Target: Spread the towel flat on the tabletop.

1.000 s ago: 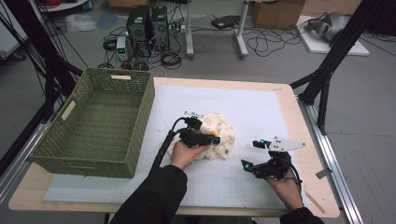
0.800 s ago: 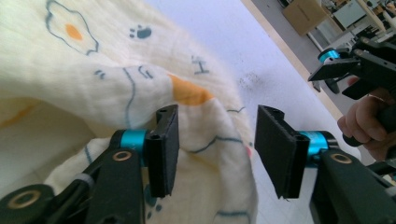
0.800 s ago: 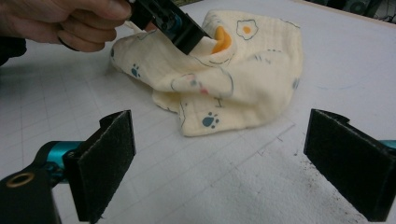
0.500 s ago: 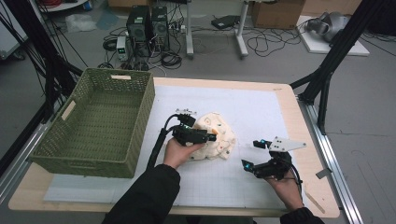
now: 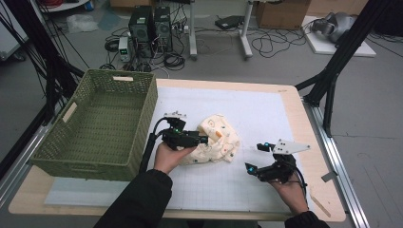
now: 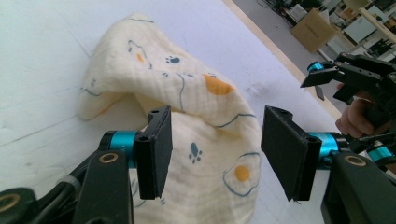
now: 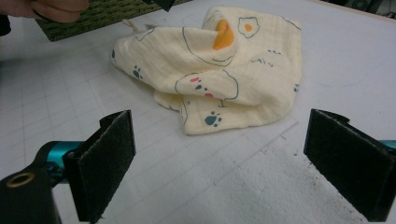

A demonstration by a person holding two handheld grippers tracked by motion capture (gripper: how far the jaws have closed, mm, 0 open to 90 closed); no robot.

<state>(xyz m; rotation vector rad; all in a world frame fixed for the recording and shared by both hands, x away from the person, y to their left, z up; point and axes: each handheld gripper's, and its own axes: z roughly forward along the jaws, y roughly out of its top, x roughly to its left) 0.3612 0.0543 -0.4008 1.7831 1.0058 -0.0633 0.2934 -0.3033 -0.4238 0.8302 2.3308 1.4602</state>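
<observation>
White gridded mat (image 5: 266, 114) is covering the wooden table, with cables and PC towers lying on the floor behind. All places below I am giving relative to the cloth.

Cream cloth (image 5: 216, 142) w/ egg and paw prints is lying crumpled on the mat, near the middle, well apart from the green basket (image 5: 100, 128) which is standing to its left.

You are holding the left gripper (image 6: 215, 149) just at the cloth's left edge. Its jaws have just been opening and are now standing wide; in the left gripper view the cloth is sitting between them, but the pads are not pressing on it, so nothing is gripped.

Right gripper (image 5: 259, 156) is waiting to the right of the cloth, a bit nearer to you, apart from it. Jaws are also wide open, w/ only bare mat between them.

Probably you are re-grasping the cloth. To do it well: be choosing one clear fold or corner, not the whole bundle; be lowering the pads around it before closing; and check the fabric is really caught before lifting. Thin cloth is slipping easily.
</observation>
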